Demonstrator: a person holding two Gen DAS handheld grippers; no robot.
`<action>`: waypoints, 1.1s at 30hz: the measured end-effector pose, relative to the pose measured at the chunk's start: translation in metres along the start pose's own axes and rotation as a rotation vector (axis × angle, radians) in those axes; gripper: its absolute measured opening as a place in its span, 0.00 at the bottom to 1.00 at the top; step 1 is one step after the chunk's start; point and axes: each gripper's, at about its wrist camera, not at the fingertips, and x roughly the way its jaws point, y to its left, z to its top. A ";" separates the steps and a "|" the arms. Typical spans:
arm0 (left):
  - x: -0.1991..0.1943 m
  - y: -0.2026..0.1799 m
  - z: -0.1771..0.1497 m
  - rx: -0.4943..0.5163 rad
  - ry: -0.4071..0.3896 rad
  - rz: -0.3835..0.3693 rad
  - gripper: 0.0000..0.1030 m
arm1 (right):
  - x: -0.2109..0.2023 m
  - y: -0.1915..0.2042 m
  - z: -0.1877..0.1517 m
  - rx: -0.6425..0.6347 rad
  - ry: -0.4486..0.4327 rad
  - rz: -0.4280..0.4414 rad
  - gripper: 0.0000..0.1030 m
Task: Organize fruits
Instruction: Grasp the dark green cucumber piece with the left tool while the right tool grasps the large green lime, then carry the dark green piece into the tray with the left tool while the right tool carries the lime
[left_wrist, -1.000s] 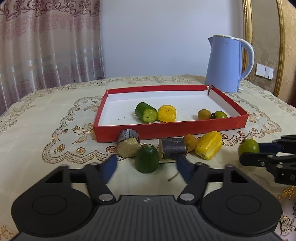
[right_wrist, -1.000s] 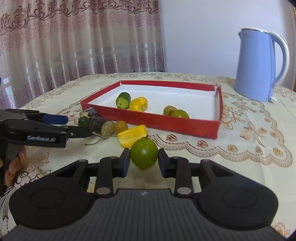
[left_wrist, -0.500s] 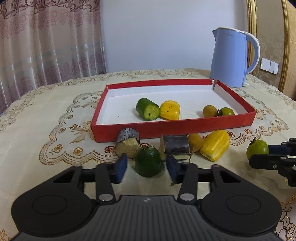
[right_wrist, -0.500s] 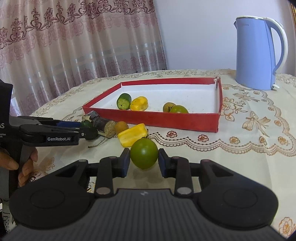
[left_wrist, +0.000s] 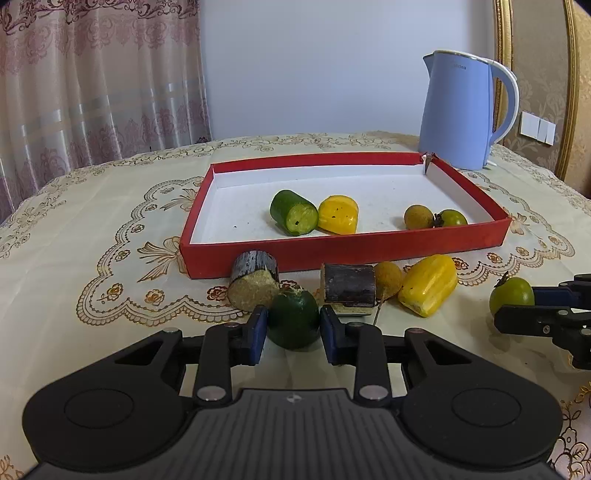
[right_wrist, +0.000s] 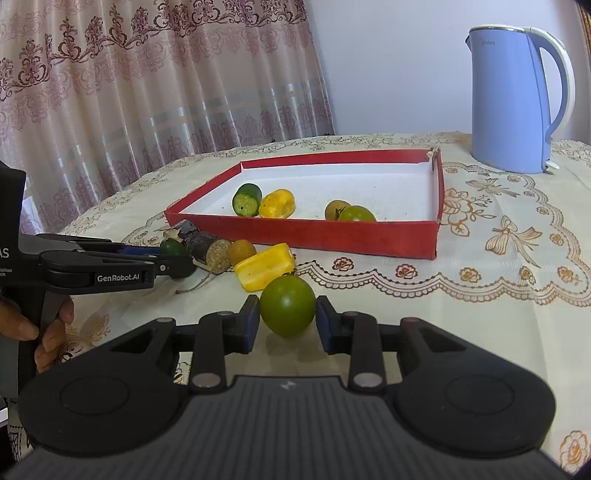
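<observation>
My left gripper (left_wrist: 293, 326) is shut on a dark green cucumber piece (left_wrist: 293, 319) that rests on the tablecloth in front of the red tray (left_wrist: 343, 251). My right gripper (right_wrist: 287, 317) is shut on a round green tomato (right_wrist: 287, 305); in the left wrist view the same tomato (left_wrist: 511, 295) shows at the right edge. Loose before the tray lie two dark sugarcane pieces (left_wrist: 253, 280) (left_wrist: 349, 286), a small brown longan (left_wrist: 388, 275) and a yellow pepper piece (left_wrist: 428, 284). Inside the tray sit a cucumber piece (left_wrist: 293, 218), a yellow piece (left_wrist: 338, 219), a longan (left_wrist: 417, 218) and a green tomato (left_wrist: 452, 218).
A blue electric kettle (left_wrist: 463, 114) stands behind the tray's far right corner. A lace-patterned tablecloth (left_wrist: 92, 229) covers the round table, with curtains behind. A person's hand (right_wrist: 44, 325) grips the left tool's handle at the left of the right wrist view.
My left gripper's jaws have closed from wide apart onto the dark green cucumber piece. The right gripper has kept its hold on the green tomato.
</observation>
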 end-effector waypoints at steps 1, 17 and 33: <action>0.000 0.000 0.000 0.000 0.000 -0.001 0.29 | 0.000 0.000 0.000 0.000 -0.001 -0.001 0.30; -0.024 0.005 0.011 0.016 -0.063 -0.002 0.29 | 0.000 0.000 -0.001 -0.002 -0.001 -0.002 0.30; 0.036 0.026 0.068 -0.044 -0.114 0.043 0.29 | 0.002 -0.002 -0.001 0.000 0.006 -0.002 0.30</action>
